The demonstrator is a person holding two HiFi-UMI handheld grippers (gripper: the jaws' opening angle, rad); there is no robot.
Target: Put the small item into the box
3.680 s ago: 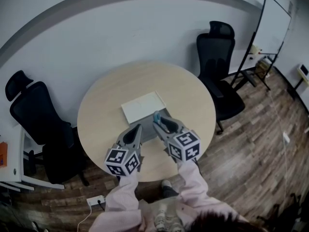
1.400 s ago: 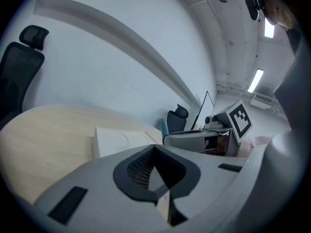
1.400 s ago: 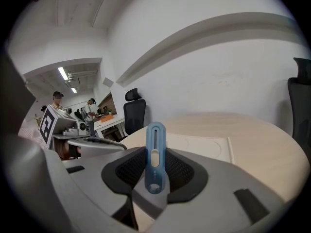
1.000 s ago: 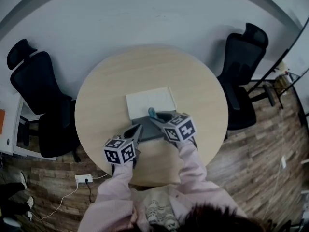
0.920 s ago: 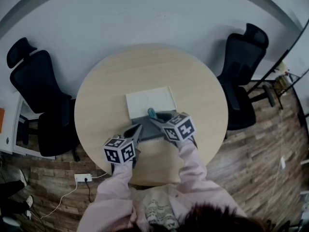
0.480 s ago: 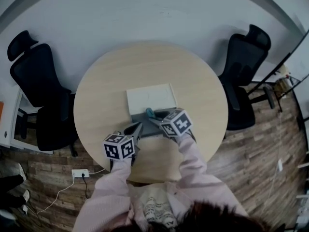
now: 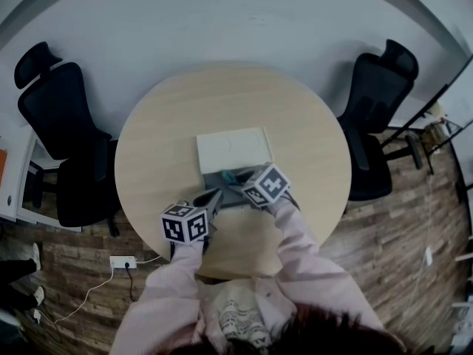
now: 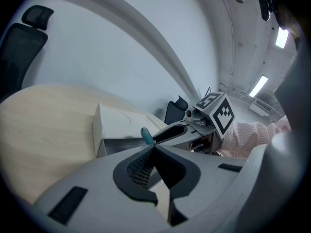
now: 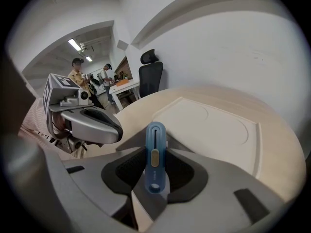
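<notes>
On the round wooden table the box lies open, its white lid folded flat away from me and its grey tray nearer. My right gripper hangs over the tray, shut on the small item, a blue slider-type cutter standing upright between its pads. The cutter's tip also shows in the left gripper view, with the right gripper behind it. My left gripper sits at the tray's near left corner, jaws together with nothing in them.
Black office chairs stand left and right of the table. A power strip lies on the wood floor near my feet. People stand by a desk far off in the right gripper view.
The right gripper has edged slightly left and lower over the tray, still holding the blue cutter. The left gripper has barely moved.
</notes>
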